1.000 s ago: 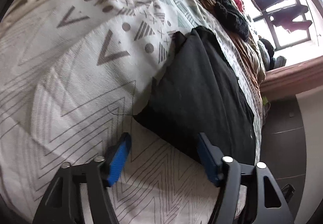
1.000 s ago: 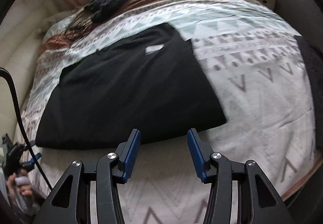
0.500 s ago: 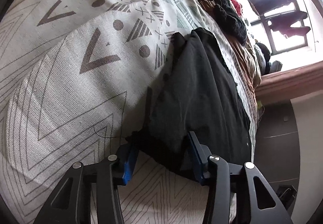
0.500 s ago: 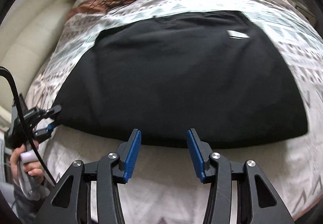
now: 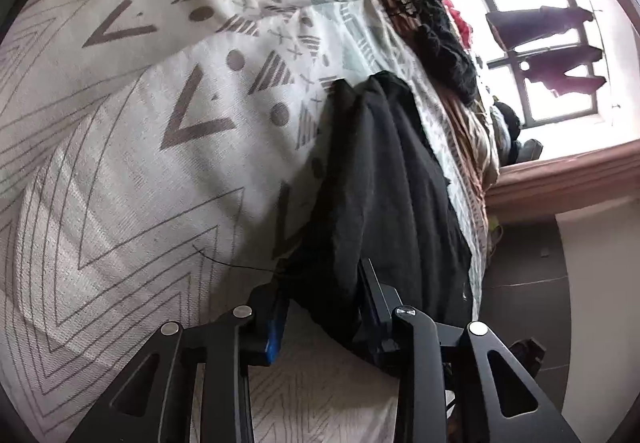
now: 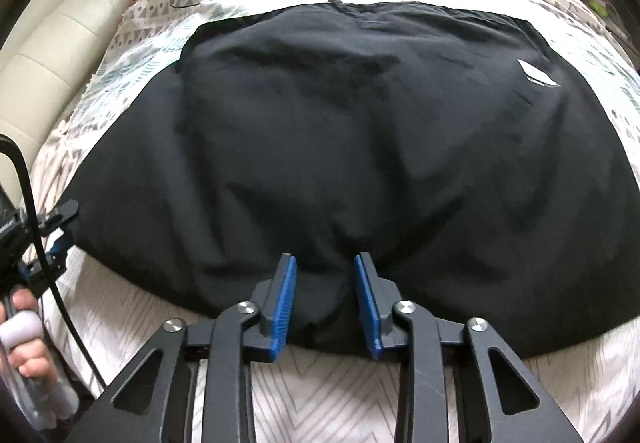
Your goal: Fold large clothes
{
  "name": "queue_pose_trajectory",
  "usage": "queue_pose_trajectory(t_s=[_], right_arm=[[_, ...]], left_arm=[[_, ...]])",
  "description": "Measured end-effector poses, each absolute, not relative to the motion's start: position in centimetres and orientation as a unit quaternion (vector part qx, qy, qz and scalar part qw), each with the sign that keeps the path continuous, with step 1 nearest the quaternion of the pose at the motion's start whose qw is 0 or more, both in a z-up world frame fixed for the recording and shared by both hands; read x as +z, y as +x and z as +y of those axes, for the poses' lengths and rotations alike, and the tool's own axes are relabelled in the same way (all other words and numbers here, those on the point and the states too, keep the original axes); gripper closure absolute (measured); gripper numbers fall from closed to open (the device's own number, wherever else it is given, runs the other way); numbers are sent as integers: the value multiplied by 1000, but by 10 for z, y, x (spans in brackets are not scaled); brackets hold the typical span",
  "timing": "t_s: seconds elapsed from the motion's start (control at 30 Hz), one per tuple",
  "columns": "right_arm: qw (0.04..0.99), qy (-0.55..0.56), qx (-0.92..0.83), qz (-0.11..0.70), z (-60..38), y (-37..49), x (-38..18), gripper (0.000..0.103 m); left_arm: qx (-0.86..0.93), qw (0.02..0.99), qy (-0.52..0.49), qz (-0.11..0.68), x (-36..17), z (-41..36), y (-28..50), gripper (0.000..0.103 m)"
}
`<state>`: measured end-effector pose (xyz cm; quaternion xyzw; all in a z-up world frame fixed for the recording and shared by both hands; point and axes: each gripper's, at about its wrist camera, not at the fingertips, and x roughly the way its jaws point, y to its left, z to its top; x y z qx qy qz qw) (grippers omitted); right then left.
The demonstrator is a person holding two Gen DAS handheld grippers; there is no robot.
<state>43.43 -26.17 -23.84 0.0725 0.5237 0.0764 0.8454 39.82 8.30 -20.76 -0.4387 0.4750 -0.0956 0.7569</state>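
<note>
On the bed [image 6: 360,395], a black garment [image 6: 360,131] lies spread flat over the patterned cover, near hem toward the person, white label near its far right. Step in hand, as I read it: taking hold of the near edge with both grippers before the first fold. Left gripper [image 5: 320,303] sits at the garment's near-left corner, jaws closing with bunched black fabric between them; its pads look pressed into the cloth, so call it clamped on the corner. Right gripper [image 6: 325,303] is at mid-hem, jaws narrowing, a ridge of fabric puckered up between the blue pads [image 6: 285,303], but a gap still shows on both sides, so not yet pinched. Next move likely needs the right to finish closing, then both lift together and carry the hem toward the far edge, keeping tension even so the layer doesn't sag or twist.
</note>
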Motion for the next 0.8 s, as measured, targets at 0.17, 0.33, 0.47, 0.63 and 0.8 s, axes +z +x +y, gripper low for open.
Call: queue_pose_trajectory(t_s=[0.17, 0.33, 0.47, 0.63, 0.8], right_arm=[[843, 85, 80, 526, -260, 455, -241, 82], [845, 97, 67, 522, -264, 484, -238, 90], [844, 112, 59, 521, -272, 514, -238, 90], [848, 118, 50, 514, -279, 549, -238, 90], [857, 132, 52, 495, -284, 573, -239, 90]], left_arm=[[-82, 748, -449, 482, -216, 84, 399, 69], [-71, 745, -454, 483, -219, 84, 400, 69], [-57, 736, -469, 484, -222, 85, 396, 68], [-29, 734, -472, 487, -221, 82, 397, 68], [-1, 712, -516, 476, -223, 80, 392, 68]])
